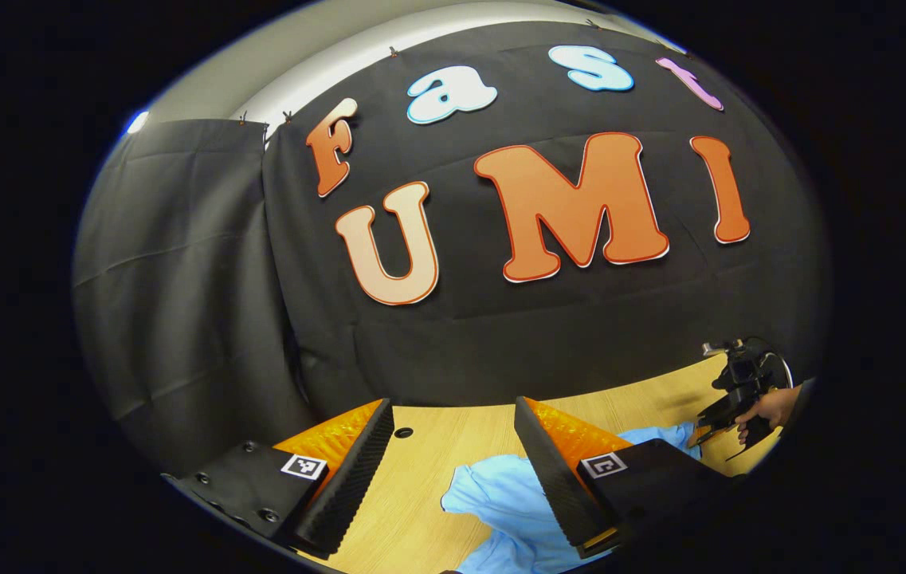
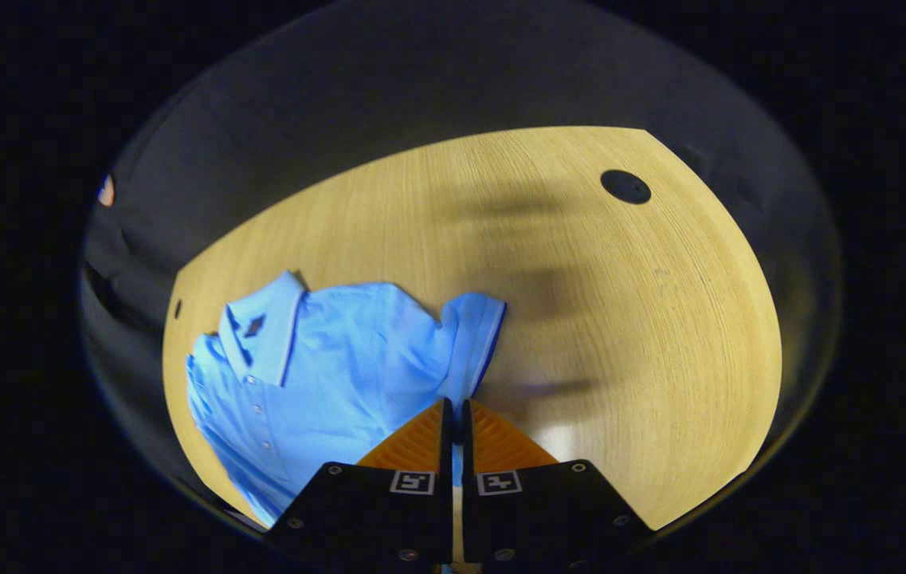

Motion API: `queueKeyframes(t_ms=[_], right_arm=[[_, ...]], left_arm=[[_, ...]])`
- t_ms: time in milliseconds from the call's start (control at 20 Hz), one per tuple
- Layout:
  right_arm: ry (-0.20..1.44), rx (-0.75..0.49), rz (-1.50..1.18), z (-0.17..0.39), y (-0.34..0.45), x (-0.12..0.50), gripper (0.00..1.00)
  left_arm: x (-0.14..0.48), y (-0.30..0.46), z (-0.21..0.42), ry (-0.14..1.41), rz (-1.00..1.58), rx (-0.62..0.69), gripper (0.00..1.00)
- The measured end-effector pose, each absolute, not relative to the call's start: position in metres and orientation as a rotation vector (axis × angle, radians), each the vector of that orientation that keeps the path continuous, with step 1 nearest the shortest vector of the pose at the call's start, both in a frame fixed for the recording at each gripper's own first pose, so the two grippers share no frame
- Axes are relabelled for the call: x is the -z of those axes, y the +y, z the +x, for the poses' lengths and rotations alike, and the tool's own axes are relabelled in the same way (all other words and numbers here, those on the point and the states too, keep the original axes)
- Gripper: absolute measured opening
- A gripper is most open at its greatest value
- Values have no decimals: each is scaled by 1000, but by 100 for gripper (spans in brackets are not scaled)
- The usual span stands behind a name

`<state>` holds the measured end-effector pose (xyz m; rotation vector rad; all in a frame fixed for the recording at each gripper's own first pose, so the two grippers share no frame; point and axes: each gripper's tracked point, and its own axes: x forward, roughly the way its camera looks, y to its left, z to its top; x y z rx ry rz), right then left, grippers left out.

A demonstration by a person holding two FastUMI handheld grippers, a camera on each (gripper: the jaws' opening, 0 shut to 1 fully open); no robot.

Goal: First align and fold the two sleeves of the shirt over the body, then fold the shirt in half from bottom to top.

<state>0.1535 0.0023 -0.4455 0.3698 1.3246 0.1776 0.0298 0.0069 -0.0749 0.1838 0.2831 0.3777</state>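
- between the spread fingers of the left gripper [image 1: 453,470], in the left gripper view, bare wooden table [image 1: 421,486] and a crumpled edge of the light blue shirt [image 1: 504,502] are seen; the jaws are set wide and nothing is held.
- just beside and partly behind the finger on the right of that view, the shirt fabric is seen lying on the table; contact between finger and cloth cannot be told.
- ahead of the left gripper, a small dark hole [image 1: 403,433] is noted in the table top, near the foot of the black cloth wall [image 1: 182,279].
- far off to the right in the same view, the right gripper [image 1: 719,418] is seen held in a hand [image 1: 771,408], low over the far end of the shirt.
- in the right gripper view, the right gripper [image 2: 456,430] is seen with its jaws drawn narrow, almost together, and a thin strip of blue cloth is seen in the slit between them, by the sleeve [image 2: 472,343].
- ahead and to the left of those fingers, the shirt [image 2: 325,367] is recorded lying front up on the table [image 2: 620,335], its collar [image 2: 261,335] towards the far left and a row of buttons [image 2: 257,408] visible.
- ahead and to the right, a dark round hole [image 2: 625,186] is noted in the table, well apart from the shirt.
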Motion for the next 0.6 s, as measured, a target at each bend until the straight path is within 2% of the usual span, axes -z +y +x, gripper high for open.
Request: queueKeyframes(t_ms=[100, 400, 600], right_arm=[[1314, -214, 445, 174, 19, 430, 5], [1287, -361, 467, 169, 78, 398, 5], [1301, -417, 464, 164, 111, 395, 5]], left_arm=[[77, 7, 30, 285, 176, -377, 100], [82, 12, 24, 298, 160, -399, 99], [91, 23, 21, 320, 148, -421, 99]])
